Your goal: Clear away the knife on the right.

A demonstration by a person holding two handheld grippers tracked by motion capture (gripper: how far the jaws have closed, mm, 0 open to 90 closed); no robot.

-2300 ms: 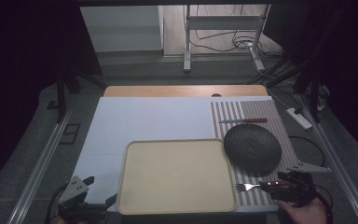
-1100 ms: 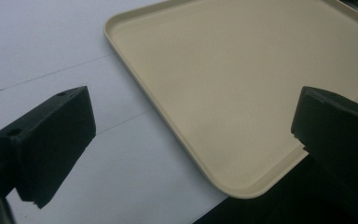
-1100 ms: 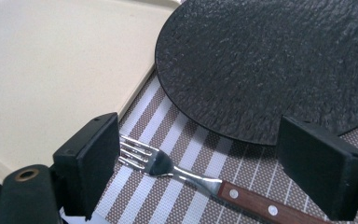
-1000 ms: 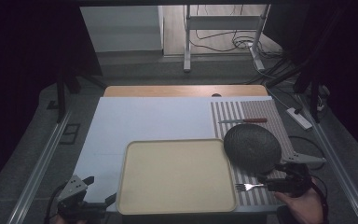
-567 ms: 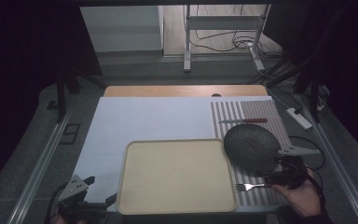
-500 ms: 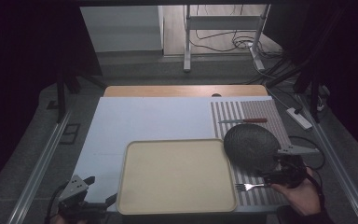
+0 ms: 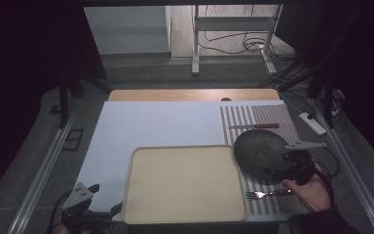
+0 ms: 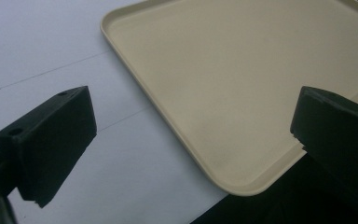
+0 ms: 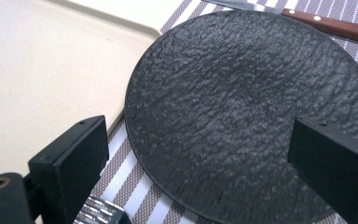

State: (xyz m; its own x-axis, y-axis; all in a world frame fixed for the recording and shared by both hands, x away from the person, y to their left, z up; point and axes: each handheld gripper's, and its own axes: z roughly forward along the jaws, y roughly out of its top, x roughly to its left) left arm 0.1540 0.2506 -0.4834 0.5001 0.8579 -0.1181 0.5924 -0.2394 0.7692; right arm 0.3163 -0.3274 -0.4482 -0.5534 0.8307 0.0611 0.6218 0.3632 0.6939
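A black textured plate [image 7: 259, 147] [image 9: 242, 116] lies on the striped placemat [image 7: 272, 114], just right of the beige tray [image 7: 185, 183] [image 8: 242, 70]. My right gripper [image 7: 278, 168] [image 9: 200, 149] hovers over the plate's near right edge. Its jaws stand wide and have just been opening, with nothing gripped between them. A fork [image 7: 268, 194] [image 9: 100, 212] lies on the mat close behind it. My left gripper [image 7: 117, 208] [image 8: 193, 121] is open at the tray's near left corner, its jaws straddling that corner without touching.
A knife [image 7: 253, 126] [image 9: 335, 25] with a wooden handle lies on the placemat beyond the plate. A white cover [image 7: 156, 122] [image 8: 51, 46] spreads over the table's left and middle. The tray holds nothing. Cables and a stand's legs [image 7: 195, 44] lie on the floor past the table.
My right gripper has moved from the fork's handle away toward the plate and now hangs over its rim. The fork has stayed on the mat. The left gripper has kept still.
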